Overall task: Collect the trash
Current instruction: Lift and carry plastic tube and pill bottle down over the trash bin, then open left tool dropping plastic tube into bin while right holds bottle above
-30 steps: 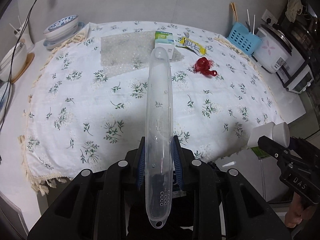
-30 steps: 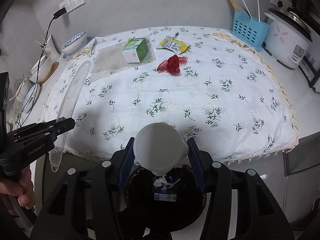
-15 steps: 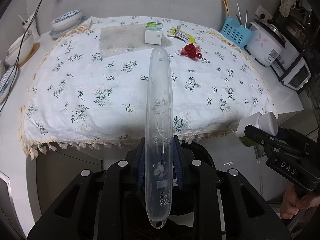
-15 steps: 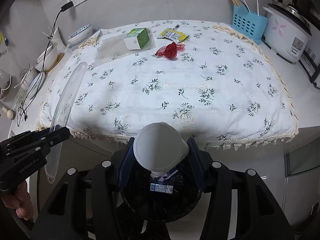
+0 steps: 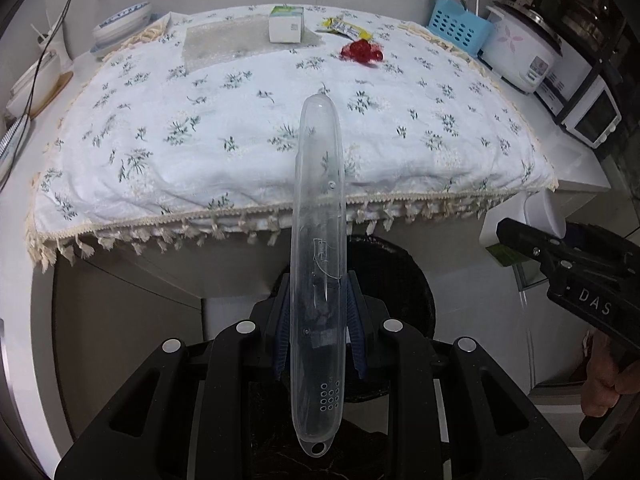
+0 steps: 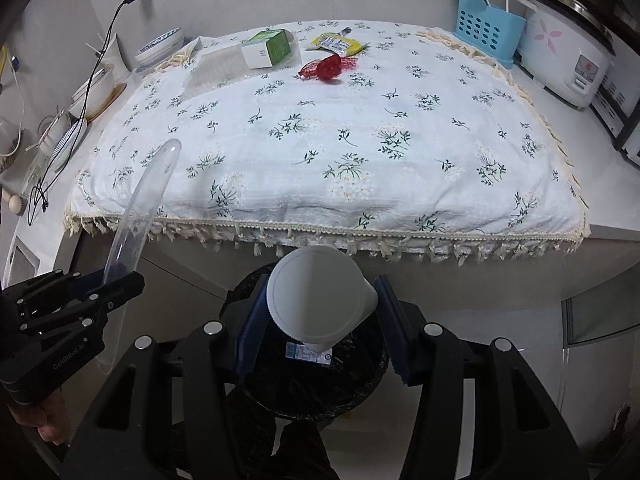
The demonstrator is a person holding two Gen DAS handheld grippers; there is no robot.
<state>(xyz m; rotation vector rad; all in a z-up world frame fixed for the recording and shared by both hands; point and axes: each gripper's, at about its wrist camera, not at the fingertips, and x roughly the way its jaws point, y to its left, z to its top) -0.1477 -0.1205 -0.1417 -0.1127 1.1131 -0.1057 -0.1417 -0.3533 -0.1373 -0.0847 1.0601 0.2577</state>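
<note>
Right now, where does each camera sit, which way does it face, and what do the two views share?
Left wrist: on the left gripper, facing down over the table edge; its fingers clamp a clear plastic case.
Right wrist: on the right gripper, facing down likewise; its fingers hold a white cup.
Shared: floral tablecloth, black bin, each other's gripper.

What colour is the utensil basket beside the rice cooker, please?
Light blue; the utensil basket shows best in the right wrist view.
</note>
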